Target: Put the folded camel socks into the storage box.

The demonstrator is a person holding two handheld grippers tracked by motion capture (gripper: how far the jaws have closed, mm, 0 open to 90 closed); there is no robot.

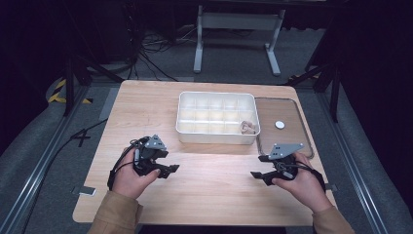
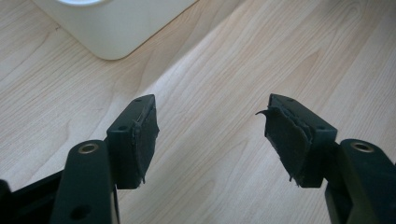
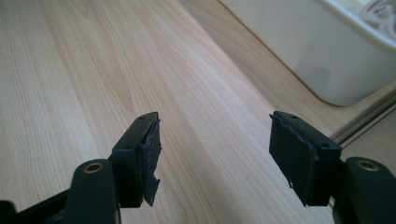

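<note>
I see both my left gripper and right gripper gaping empty below the centre-frame white tray, possibly holding cloth.

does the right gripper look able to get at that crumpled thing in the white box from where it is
Probably yes. The right gripper is open and empty, the crumpled thing lies in the white box's open near-right compartment, and only bare table lies between them.

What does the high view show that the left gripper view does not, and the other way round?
High view alone: the person's hands, the right gripper, the tray's compartments with a pale bundle in one, the clear lid bearing a white disc. Left gripper view alone: frayed pads on open, empty jaws. Shared: the left gripper, the wooden table, the white tray.
</note>
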